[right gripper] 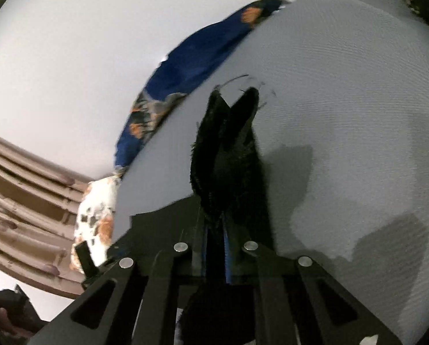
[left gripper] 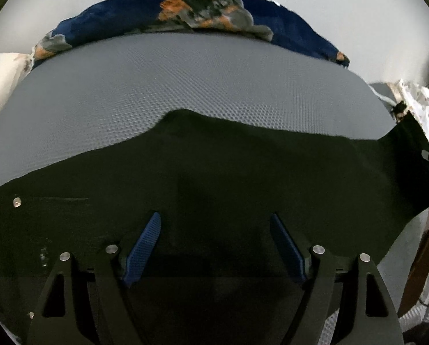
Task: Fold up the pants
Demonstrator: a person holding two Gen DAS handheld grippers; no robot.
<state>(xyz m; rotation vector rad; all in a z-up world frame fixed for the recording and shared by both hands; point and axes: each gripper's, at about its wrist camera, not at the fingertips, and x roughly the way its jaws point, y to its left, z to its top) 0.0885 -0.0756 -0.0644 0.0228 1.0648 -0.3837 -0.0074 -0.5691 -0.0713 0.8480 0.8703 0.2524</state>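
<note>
Grey textured mat [left gripper: 185, 86] covering the bed and carrying everything, black pants [left gripper: 214, 178] lying spread across its near part — one bunched end [right gripper: 234, 143] rising off it, blue patterned blanket [left gripper: 286, 23] lying along the far edge, white patterned fabric [right gripper: 96, 215] sitting at one corner

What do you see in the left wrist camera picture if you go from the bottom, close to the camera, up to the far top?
left gripper with blue pads → black pants → grey mat → dark blue patterned cloth → pale wall
</note>
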